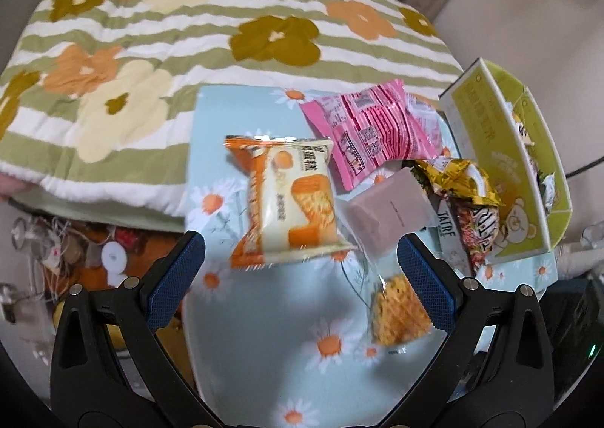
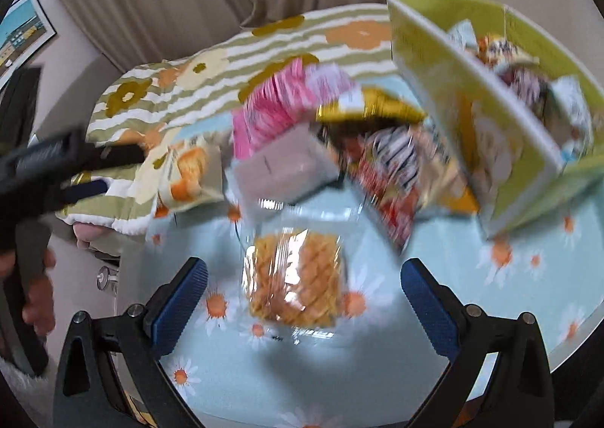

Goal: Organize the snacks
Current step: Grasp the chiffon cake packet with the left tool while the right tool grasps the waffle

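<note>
We've got two matching grippers, left gripper [image 1: 302,262] and right gripper [image 2: 304,290]: chunky black frames, textured blue finger pads [image 1: 424,279], little silver screws.

Snack packets lie loose on a daisy-print surface: an orange-and-cream cake packet [image 1: 288,201], a pink packet [image 1: 372,130] lying back side up, a pale mauve pouch [image 1: 389,211], a crumpled gold wrapper [image 1: 458,173] and a clear packet of golden crisps [image 2: 296,279]. A yellow-green carton [image 1: 494,137] beside them stands open, already holding several packets.
</note>
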Action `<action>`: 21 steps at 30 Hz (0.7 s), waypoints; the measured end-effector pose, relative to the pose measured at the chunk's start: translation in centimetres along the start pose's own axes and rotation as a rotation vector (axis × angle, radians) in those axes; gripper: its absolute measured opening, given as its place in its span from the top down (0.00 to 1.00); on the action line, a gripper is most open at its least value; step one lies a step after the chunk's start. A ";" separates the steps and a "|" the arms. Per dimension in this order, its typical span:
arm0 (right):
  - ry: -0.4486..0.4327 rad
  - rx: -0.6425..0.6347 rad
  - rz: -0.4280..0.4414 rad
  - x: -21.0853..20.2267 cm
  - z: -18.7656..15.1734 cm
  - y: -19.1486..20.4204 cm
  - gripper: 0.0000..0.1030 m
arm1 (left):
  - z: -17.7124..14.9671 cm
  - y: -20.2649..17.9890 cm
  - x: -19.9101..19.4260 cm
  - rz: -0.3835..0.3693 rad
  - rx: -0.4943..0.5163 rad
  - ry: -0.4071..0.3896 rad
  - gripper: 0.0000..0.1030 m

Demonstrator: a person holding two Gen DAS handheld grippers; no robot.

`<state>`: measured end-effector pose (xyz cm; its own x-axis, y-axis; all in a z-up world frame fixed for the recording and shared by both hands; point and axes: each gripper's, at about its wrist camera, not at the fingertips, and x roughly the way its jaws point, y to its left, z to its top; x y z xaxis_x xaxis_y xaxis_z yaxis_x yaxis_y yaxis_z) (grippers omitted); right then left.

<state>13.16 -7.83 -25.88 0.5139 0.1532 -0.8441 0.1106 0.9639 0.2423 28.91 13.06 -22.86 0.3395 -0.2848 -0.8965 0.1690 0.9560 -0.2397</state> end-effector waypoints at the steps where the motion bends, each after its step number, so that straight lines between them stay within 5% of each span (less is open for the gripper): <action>1: 0.006 -0.007 -0.007 0.5 -0.3 0.3 0.01 | 0.3 -0.2 0.8 0.003 0.011 0.005 0.02; 13: 0.030 -0.001 -0.099 3.6 -1.0 1.2 0.01 | 2.7 0.9 8.5 0.038 0.014 0.093 0.04; 21: 0.052 0.025 -0.115 4.5 -0.8 1.1 0.01 | 2.9 1.0 10.5 0.041 0.051 0.125 0.31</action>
<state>14.94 -5.94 -29.80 0.4514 0.0535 -0.8907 0.1877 0.9702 0.1534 35.31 10.86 -31.47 0.2292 -0.2318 -0.9454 0.2057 0.9608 -0.1858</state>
